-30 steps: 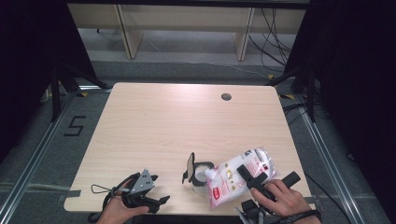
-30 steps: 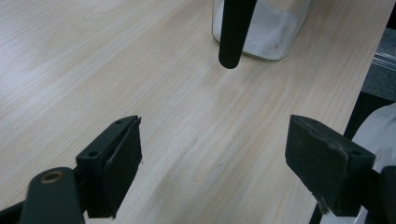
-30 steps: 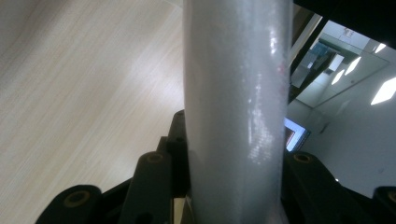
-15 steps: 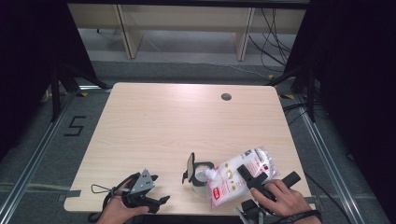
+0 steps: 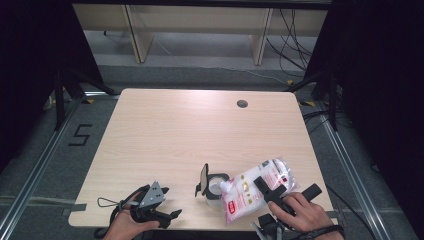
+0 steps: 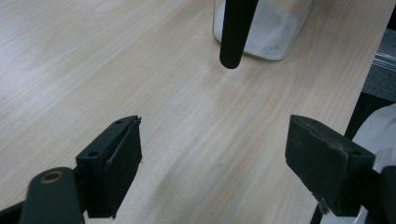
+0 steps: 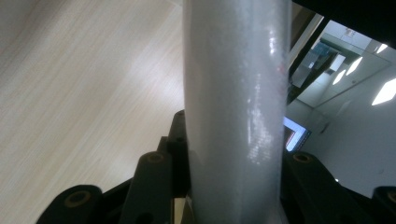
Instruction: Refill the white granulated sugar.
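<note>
A clear bag of white powder with a red label (image 5: 250,192) is tilted near the table's front edge, its lower corner at the mouth of a small glass jar (image 5: 215,189). The jar's black hinged lid (image 5: 202,179) stands open. My right gripper (image 5: 286,189) is shut on the bag, whose film (image 7: 233,93) is pressed between the two jaws. My left gripper (image 5: 169,205) rests at the front left, open with nothing between its jaws (image 6: 212,163), pointing at the jar (image 6: 271,32), which holds some white powder behind its hanging lid (image 6: 236,32).
The pale wooden table (image 5: 190,130) has a round cable hole (image 5: 242,104) at the back right. A "5" marking (image 5: 80,135) is on the floor to the left. Shelf legs and cables stand beyond the far edge.
</note>
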Action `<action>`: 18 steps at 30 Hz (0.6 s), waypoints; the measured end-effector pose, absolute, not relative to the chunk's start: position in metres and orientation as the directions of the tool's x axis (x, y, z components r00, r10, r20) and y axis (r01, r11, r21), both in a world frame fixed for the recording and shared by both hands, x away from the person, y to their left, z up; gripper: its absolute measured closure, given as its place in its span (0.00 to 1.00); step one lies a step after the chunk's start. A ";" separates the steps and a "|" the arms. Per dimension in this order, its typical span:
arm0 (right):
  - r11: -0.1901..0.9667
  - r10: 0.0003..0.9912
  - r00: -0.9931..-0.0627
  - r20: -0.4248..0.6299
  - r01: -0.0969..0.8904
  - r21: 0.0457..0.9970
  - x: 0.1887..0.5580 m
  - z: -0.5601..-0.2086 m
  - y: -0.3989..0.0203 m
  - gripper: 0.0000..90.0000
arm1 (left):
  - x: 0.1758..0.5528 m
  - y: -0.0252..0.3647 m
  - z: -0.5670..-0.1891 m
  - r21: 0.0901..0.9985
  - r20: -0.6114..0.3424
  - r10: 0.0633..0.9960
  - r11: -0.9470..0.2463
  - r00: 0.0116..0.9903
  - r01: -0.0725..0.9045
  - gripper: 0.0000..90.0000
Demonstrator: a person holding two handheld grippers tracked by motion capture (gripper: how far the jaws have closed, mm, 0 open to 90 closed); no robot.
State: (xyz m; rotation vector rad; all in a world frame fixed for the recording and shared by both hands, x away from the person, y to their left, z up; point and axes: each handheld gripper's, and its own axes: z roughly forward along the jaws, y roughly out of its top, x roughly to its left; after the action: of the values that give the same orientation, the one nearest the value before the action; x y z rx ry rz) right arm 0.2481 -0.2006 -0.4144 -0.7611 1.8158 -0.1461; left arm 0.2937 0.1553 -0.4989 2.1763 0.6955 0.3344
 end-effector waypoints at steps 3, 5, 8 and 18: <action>0.785 -0.561 -0.184 -0.807 -0.427 -0.449 0.248 -0.414 -0.201 0.75 | 0.294 0.155 -0.499 0.770 0.005 0.583 -0.520 0.813 0.369 0.20; 0.785 -0.560 -0.183 -0.808 -0.427 -0.448 0.248 -0.414 -0.201 0.75 | 0.294 0.156 -0.498 0.770 0.008 0.580 -0.523 0.814 0.365 0.20; 0.787 -0.560 -0.186 -0.807 -0.425 -0.448 0.248 -0.414 -0.201 0.75 | 0.294 0.156 -0.498 0.771 0.004 0.577 -0.522 0.817 0.364 0.20; 0.787 -0.556 -0.183 -0.811 -0.429 -0.443 0.249 -0.414 -0.201 0.75 | 0.293 0.155 -0.498 0.773 0.003 0.578 -0.520 0.816 0.365 0.20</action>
State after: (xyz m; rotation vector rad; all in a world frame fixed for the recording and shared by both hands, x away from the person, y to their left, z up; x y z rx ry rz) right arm 0.2488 -0.2006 -0.4145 -0.7592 1.8134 -0.1362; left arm 0.2934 0.1553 -0.4984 2.1733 0.6894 0.3296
